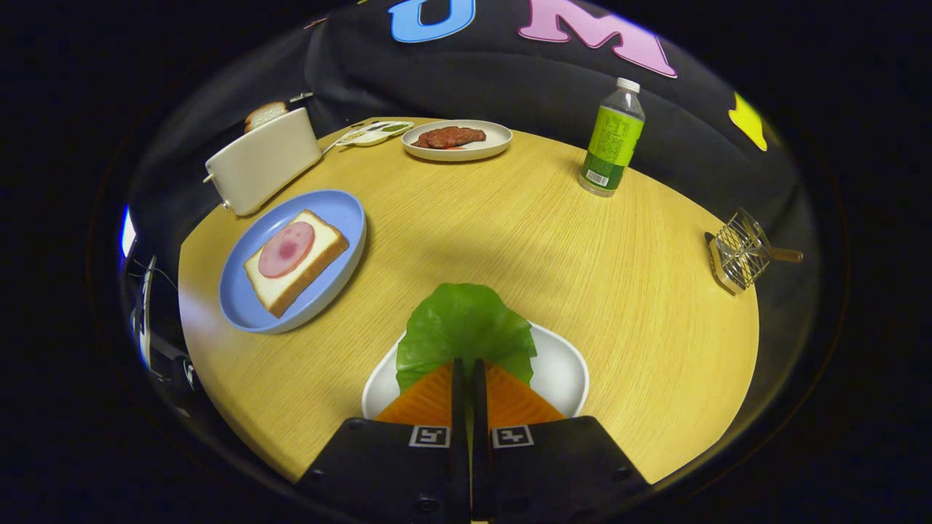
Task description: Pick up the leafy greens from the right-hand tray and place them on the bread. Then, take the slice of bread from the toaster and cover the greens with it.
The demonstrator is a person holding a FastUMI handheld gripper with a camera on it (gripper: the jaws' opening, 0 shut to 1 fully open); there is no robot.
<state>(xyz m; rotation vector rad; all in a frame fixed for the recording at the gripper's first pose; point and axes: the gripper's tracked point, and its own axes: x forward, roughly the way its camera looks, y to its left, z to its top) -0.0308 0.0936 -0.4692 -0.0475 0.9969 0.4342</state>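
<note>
A green lettuce leaf sticks out ahead of my gripper, whose two fingers are pressed together on the leaf's near edge. The leaf hangs over a white tray right under the fingers. Whether it is lifted off the tray I cannot tell. Ahead to the left, a blue plate carries a slice of bread topped with a round of pink ham. Beyond that plate stands a white toaster with a bread slice poking out of its top.
At the far side of the round wooden table sits a white plate with a meat patty and a small sauce dish. A green-labelled bottle stands far right. A wire rack lies at the right edge.
</note>
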